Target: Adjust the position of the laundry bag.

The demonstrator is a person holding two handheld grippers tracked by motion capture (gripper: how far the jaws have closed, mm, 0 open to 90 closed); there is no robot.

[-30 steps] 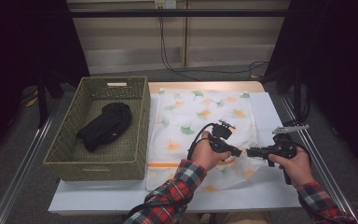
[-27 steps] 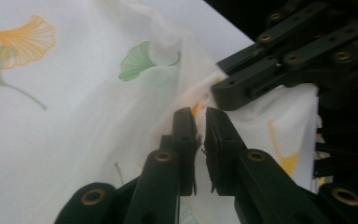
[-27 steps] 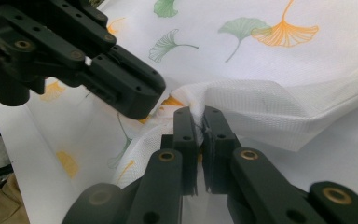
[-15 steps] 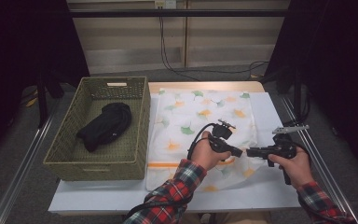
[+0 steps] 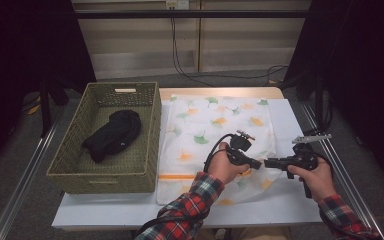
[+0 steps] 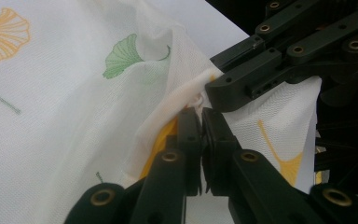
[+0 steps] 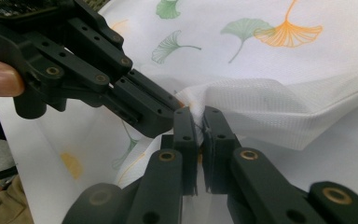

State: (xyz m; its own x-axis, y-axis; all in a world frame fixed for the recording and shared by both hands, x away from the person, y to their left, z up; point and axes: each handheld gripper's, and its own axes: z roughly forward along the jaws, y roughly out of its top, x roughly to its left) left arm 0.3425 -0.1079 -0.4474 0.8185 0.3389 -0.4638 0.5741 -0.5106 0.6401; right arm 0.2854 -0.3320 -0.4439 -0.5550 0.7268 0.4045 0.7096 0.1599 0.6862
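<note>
A white cloth (image 5: 215,125) printed with green and orange ginkgo leaves lies spread on the table. Near its front right part both grippers meet tip to tip over a raised fold. My left gripper (image 6: 201,112) has just been closing, and its jaws now pinch the bunched cloth (image 6: 135,116). The right gripper (image 7: 198,112) is shut on the same fold of cloth (image 7: 261,107), right beside the left gripper's fingers (image 7: 140,105). From above, the left gripper (image 5: 256,163) and the right gripper (image 5: 268,162) point at each other, each held in a hand.
A green woven basket (image 5: 105,176) stands on the left of the table with a black garment (image 5: 112,134) inside. Bare white table (image 5: 300,205) shows to the front and right of the cloth. Metal rails run along both sides.
</note>
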